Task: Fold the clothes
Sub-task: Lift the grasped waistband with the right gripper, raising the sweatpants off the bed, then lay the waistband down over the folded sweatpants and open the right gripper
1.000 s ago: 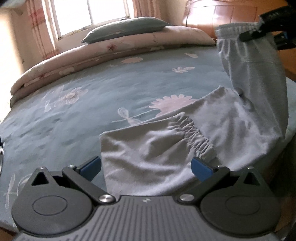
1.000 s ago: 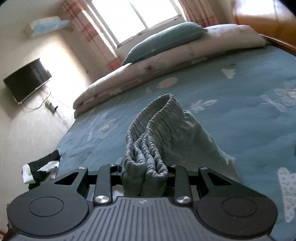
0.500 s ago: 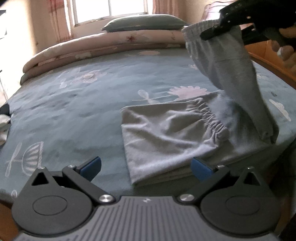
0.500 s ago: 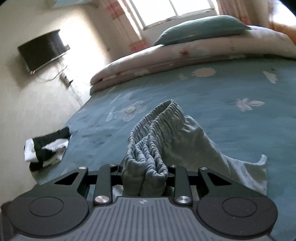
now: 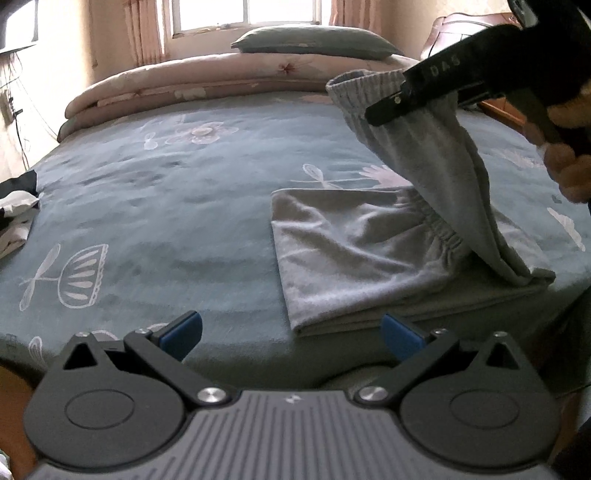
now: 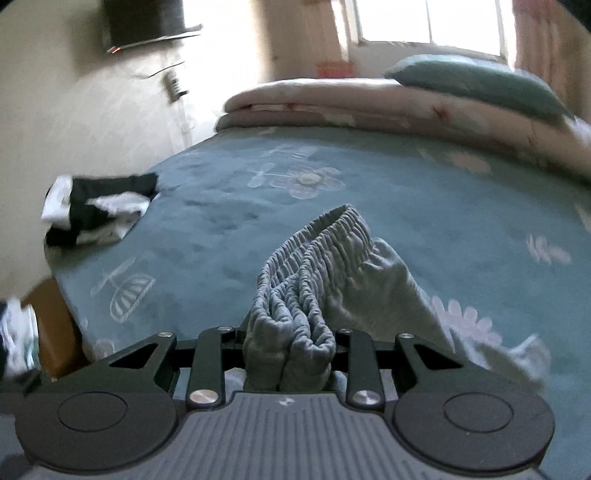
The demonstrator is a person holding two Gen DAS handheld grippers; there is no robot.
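On quilted bed [image 5: 184, 206] | right claw [image 6: 290, 350] clamps soft grey trousers' [image 5: 351, 258] ribbed waistband | left claw [image 5: 291, 334] agape

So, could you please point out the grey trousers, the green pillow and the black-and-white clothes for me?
Grey trousers [image 5: 354, 254]: left wrist view, folded part lying on the bed.
Green pillow [image 5: 314, 41]: left wrist view, middle of its top.
Black-and-white clothes [image 6: 99, 208]: right wrist view, centre of the pile.

Ahead of me a bed [image 5: 184, 206] in a blue flowered cover carries a rolled pink quilt [image 5: 207, 79] and teal pillow [image 5: 314, 41] beneath a bright curtained window [image 5: 243, 14], cream walls [image 6: 74, 122] alongside.
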